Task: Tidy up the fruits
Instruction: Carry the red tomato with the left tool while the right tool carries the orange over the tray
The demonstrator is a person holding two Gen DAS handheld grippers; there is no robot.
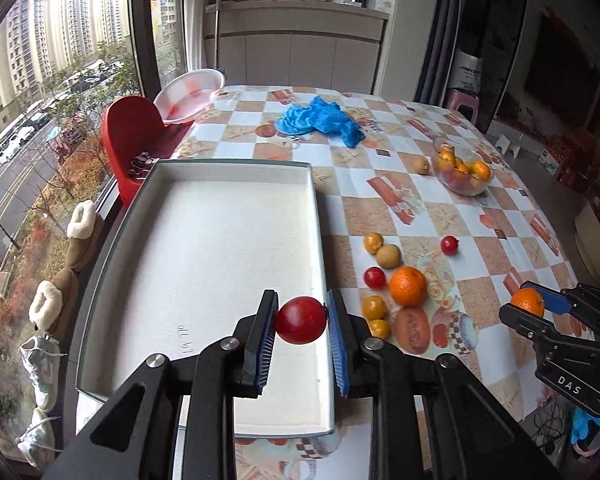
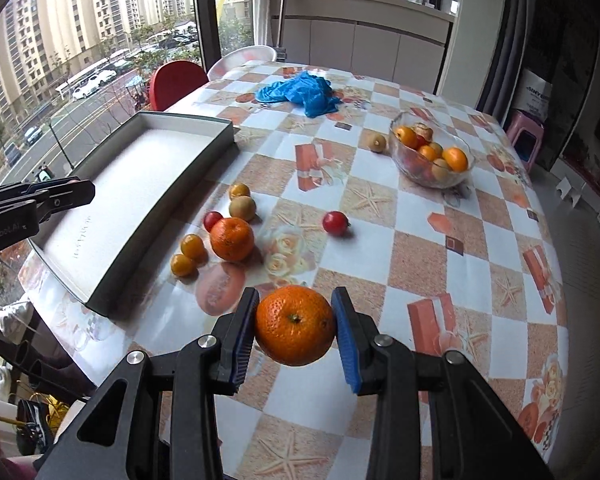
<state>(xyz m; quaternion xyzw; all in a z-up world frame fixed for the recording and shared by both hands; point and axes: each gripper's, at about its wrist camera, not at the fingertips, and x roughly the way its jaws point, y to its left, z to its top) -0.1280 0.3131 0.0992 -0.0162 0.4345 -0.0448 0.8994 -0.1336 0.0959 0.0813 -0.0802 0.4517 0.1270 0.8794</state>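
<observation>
Carrying, left wrist view: the left gripper (image 1: 301,322) pinches a red fruit (image 1: 301,320) between its blue pads, above the near right part of the white tray (image 1: 204,248).
Tray: bare inside, its right wall just beside the held fruit.
Loose fruit: a large orange (image 1: 407,285), a second red fruit (image 1: 375,277), a brown fruit (image 1: 388,256) and small yellow ones lie on the tablecloth (image 1: 380,160) right of the tray; another red one (image 1: 449,245) sits apart, further right.
Right gripper (image 1: 527,302): seen at the right edge, clamped on a held orange (image 1: 527,302).
Far side: a glass bowl (image 1: 462,170) of fruit and a blue cloth (image 1: 320,118).

Right wrist view, grip: the right gripper's pads press both sides of the held orange (image 2: 295,325), above the near tablecloth, well right of the tray (image 2: 132,188).
Left gripper: only its black body shows at the left edge, over the tray.

Step in hand, judged: bringing both fruits to the tray.
Doing it well: lower the red fruit onto the tray floor clear of the wall before letting go, so it does not roll; keep the orange squeezed evenly while crossing over the loose cluster, and set it down apart from the red one.
</observation>
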